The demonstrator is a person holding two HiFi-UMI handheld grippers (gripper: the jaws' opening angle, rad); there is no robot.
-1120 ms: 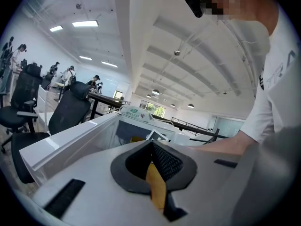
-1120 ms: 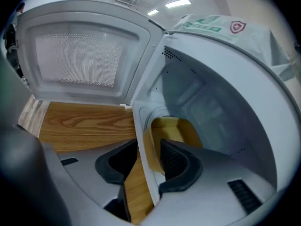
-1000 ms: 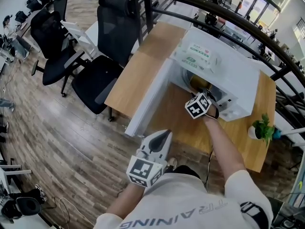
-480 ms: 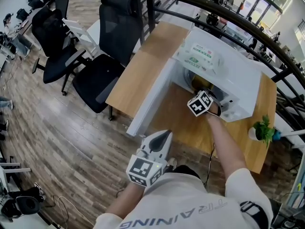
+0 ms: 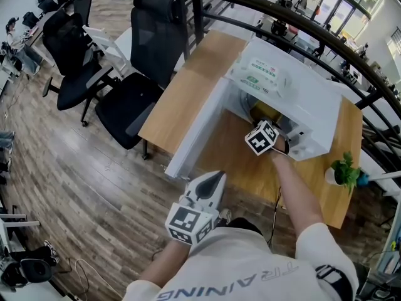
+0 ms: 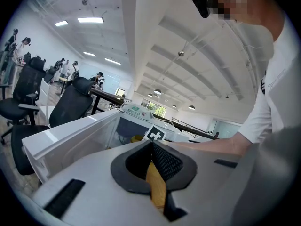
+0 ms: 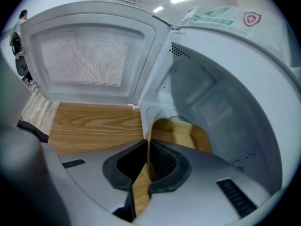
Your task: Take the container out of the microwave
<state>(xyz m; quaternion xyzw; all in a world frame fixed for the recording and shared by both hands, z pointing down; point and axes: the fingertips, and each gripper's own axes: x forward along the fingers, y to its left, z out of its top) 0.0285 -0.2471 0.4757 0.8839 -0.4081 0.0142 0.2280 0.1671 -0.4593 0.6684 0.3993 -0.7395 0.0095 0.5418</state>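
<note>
Now the right tongs point(image 7: 146, 145), their jaws just closing, are pinching the near wall of the yellow container point(image 7: 183, 134) inside the open microwave point(image 7: 225, 98) at one o'clock, readying its withdrawal, while the left tongs point(image 6: 151, 147) are idling at six o'clock, pressed together, empty.

A microwave point(image 5: 307, 102) stands on the worktop point(image 5: 191, 80), its door point(image 5: 199, 132) swung open to the left, a container point(image 5: 260, 111) inside it and a packet point(image 5: 263, 74) lying on top. A potted plant point(image 5: 344, 169) stands to its right; office chairs point(image 5: 141, 61) sit left of the worktop.
</note>
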